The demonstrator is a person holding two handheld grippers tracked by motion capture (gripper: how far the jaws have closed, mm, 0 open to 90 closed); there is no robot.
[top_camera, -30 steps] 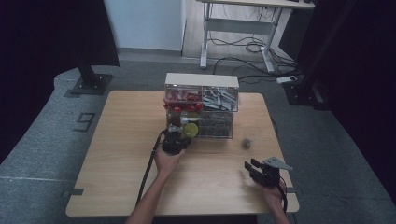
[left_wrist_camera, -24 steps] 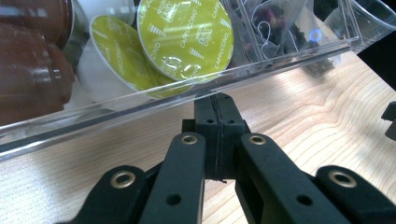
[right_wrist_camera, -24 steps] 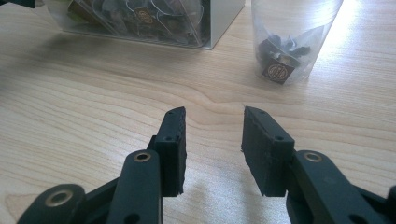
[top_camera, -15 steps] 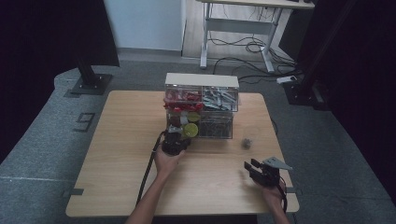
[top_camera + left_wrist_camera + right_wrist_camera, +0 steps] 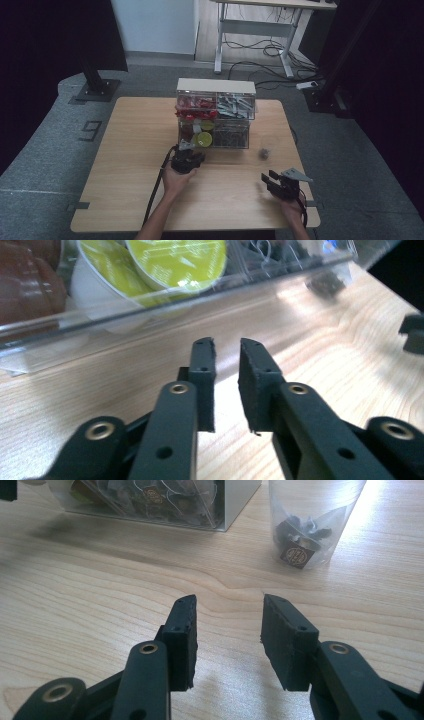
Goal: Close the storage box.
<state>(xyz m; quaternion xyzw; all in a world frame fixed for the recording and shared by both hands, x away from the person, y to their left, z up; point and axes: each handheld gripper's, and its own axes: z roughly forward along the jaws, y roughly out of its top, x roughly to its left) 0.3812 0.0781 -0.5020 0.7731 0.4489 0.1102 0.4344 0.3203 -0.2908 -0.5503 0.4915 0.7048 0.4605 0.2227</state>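
While the left claw (image 5: 226,347), narrowly parted and empty, faces the clear organizer's (image 5: 216,114) lower drawer of yellow-lidded pods (image 5: 175,260), right claw (image 5: 229,605) idles spread. Judged: approach step; next, grip the drawer front.

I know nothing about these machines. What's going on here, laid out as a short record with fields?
setting: wooden table with a clear drawer organiser at its far middle
left gripper: jaws a narrow gap apart, nothing between them, right in front of the organiser's lower left drawer
drawer contents: yellow-green lidded capsules behind the clear front
right gripper: jaws open, empty, near the table's front right
clear cup: upright on the table ahead of the right gripper, small dark pieces inside
contact: neither gripper touches anything
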